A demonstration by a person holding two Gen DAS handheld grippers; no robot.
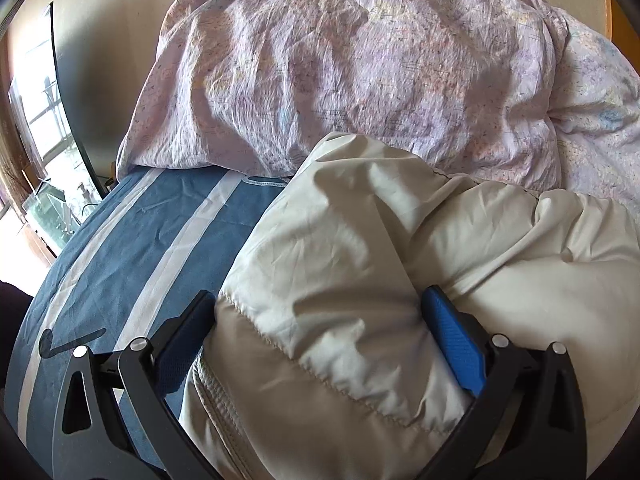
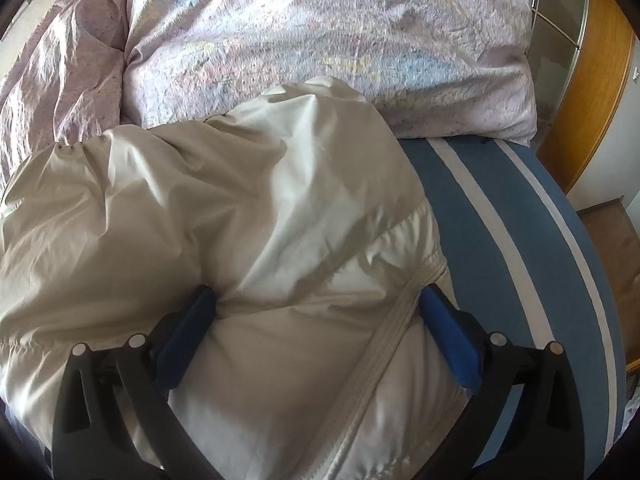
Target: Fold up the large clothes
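A cream padded jacket (image 1: 360, 264) lies bunched on the blue striped bed sheet (image 1: 152, 232), its top against the pillows. My left gripper (image 1: 320, 312) is open, spread wide over the jacket's left edge, and a quilted fold bulges up between the blue pads (image 1: 452, 336). In the right wrist view the same jacket (image 2: 208, 208) fills the left and middle. My right gripper (image 2: 320, 308) is open at full width astride the part with the zipper (image 2: 372, 360). The fabric swells between its fingers (image 2: 448, 336) without being pinched.
Two lilac patterned pillows (image 1: 340, 72) (image 2: 320, 40) lie across the head of the bed behind the jacket. Bare sheet (image 2: 520, 240) runs along the bed's right side. A wooden bed frame (image 2: 592, 92) stands at right, a window and a dark screen (image 1: 68, 120) at left.
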